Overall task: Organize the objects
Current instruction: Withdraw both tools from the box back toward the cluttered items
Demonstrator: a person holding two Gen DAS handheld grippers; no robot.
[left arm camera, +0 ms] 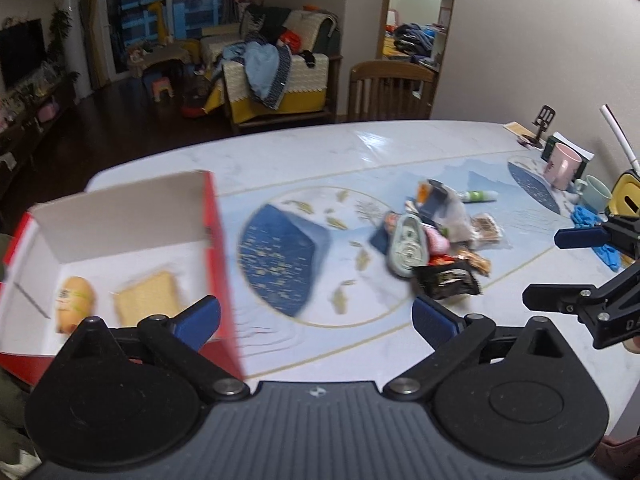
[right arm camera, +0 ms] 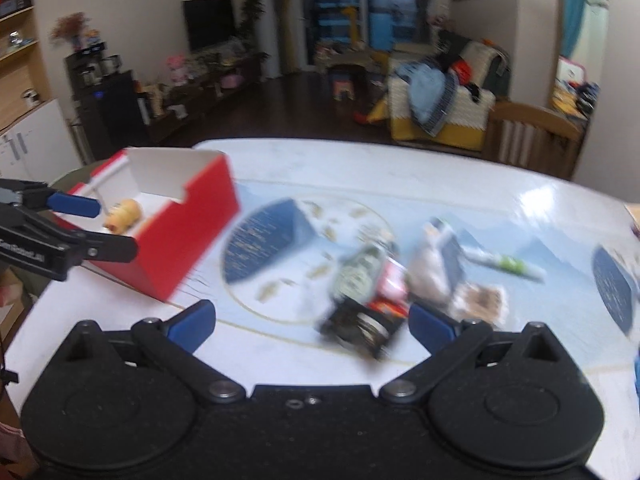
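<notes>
Honestly, the worry starts at the open red cardboard box with white lining (left arm camera: 120,232), where a yellow plastic egg-shaped toy (left arm camera: 75,303) and a pale wafer-like slab (left arm camera: 149,299) already lie: the left gripper (left arm camera: 316,320), spread and holding nothing, hovers at its near wall and could nudge it. Right of the box, the loose heap of crinkly snack packets (right arm camera: 384,292) could scatter if the right gripper (right arm camera: 310,326), also agape and empty, bites carelessly. Everything rests on a glossy marble-look table (left arm camera: 320,144); a cluttered living room lies beyond.
</notes>
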